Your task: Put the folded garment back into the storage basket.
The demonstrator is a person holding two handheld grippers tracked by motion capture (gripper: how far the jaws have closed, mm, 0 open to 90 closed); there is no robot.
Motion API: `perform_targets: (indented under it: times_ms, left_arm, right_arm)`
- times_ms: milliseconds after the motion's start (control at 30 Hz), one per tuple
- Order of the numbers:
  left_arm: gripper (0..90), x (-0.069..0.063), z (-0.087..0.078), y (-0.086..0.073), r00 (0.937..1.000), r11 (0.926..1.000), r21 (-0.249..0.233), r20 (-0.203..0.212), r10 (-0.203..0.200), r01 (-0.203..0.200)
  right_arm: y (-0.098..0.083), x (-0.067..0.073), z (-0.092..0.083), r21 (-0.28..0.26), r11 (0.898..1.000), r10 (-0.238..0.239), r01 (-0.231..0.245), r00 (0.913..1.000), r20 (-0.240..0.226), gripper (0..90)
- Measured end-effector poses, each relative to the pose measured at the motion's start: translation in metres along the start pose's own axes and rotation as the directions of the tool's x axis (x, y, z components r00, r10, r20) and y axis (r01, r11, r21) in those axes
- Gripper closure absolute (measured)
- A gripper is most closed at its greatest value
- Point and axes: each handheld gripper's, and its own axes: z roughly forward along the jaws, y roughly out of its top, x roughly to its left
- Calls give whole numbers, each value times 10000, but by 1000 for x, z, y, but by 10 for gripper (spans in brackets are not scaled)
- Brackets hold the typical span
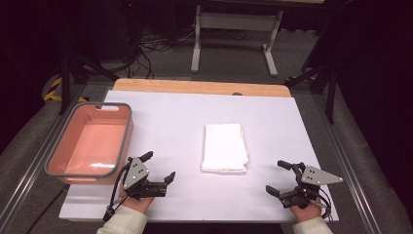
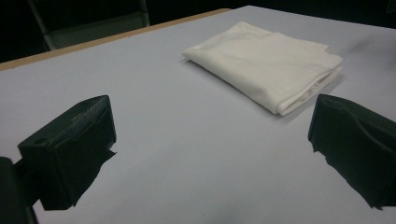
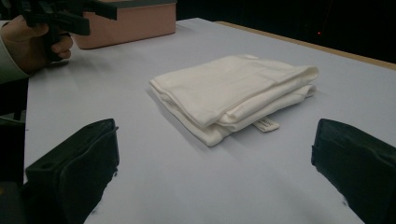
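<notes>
2 grippers at the near edge of the white table (image 1: 292,117), seen from the high view. Left gripper (image 1: 158,169) near the bottom left, jaws spread wide, nothing between them, just beside the pink tub (image 1: 58,161) with grey rim. Right gripper (image 1: 281,176) near the bottom right, jaws likewise wide apart and empty. Folded white cloth (image 1: 225,147) flat on the table, between the 2 grippers and a little farther back, touching neither.

Left gripper view: 2 black jaws rising at the far left and far right of the frame, bare tabletop between them. Cloth (image 2: 268,63) lying ahead and toward the right jaw, apart from both.

Right gripper view: jaws again set wide, nothing held. Cloth (image 3: 233,93) ahead between them, stacked folds facing the camera, with a small tag, possibly a label, at its near edge. Left gripper (image 3: 60,16) and its hand at upper left, pink tub (image 3: 126,23) behind.
</notes>
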Motion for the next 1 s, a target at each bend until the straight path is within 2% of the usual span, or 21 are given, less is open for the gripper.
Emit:
perform_targets:
  times_ms: [167,333,400,467,700,767,833,867,900,967,1000]
  left_arm:
    - [15,0,0,0,10000,10000,-12,32,-33,33]
    - [3,0,0,0,9999,10000,12,144,-63,63]
    - [0,1,1,1,9959,9995,8,850,-315,316]
    - [0,-1,0,2,9927,9995,-189,1178,-245,269]
    - [5,0,0,3,9954,9995,19,911,-301,300]
    - [18,-1,2,5,9956,9993,268,901,-271,247]
    - [23,-2,3,8,9976,9991,414,680,-106,78]
    - [29,-5,3,11,9983,9987,491,563,128,-155]
    - [28,-6,4,14,9973,9977,500,596,435,-465]
    - [28,-10,6,18,9953,9965,440,676,687,-717]
    - [28,-10,6,18,9953,9965,440,676,687,-717]
  right_arm:
    - [0,0,0,-48,10000,-21,21,10000,-59,15]
    - [0,1,0,-114,9999,-30,31,10000,87,8]
    - [0,1,0,-136,9999,-59,61,9999,136,6]
    - [0,1,0,-126,9999,-60,62,9999,136,6]
    - [0,1,0,-102,9999,-77,78,9999,68,6]
    - [0,1,0,-106,9999,-76,77,10000,59,6]
    - [0,1,0,-90,9999,-58,58,10000,61,6]
    - [0,1,0,-98,9999,-52,53,10000,68,6]
    - [0,1,0,-68,10000,-71,71,10000,62,6]
    - [0,1,0,-66,10000,-49,49,10000,63,6]
    - [0,1,0,-66,10000,-49,49,10000,63,6]
